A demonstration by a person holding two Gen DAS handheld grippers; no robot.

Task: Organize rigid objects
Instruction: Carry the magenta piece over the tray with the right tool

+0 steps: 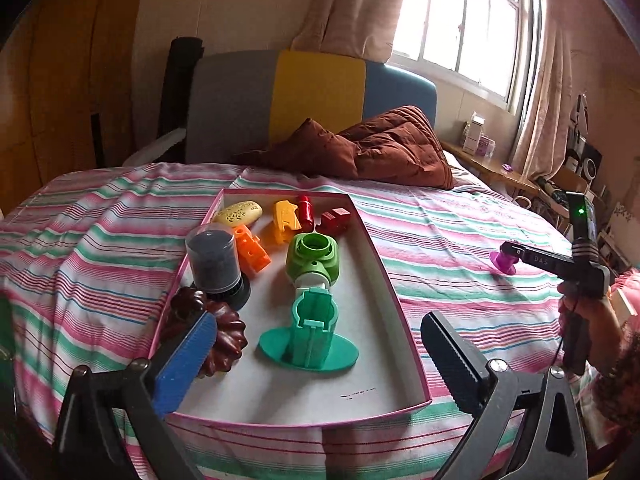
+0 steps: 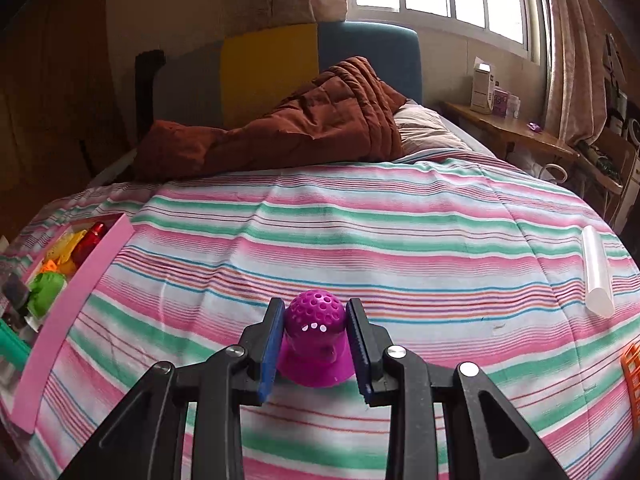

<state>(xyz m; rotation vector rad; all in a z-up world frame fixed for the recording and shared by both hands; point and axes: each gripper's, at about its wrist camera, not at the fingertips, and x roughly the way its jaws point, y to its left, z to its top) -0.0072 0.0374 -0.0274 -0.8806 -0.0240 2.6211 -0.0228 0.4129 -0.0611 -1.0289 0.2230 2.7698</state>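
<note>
Over the pink-rimmed box, left wrist view: my left gripper hangs spread wide, holding nothing, above the teal stand. Right wrist view: my right gripper clamps the perforated magenta toy standing on the striped bedsheet, well right of the box.

The left wrist view looks down along its fingers at the pink-rimmed box close below, the window in the upper right of the frame. The right wrist view sits low and near the striped bedspread, facing the headboard. Both share the bed, the brown quilt and the box, which lies at the right view's left edge.
</note>
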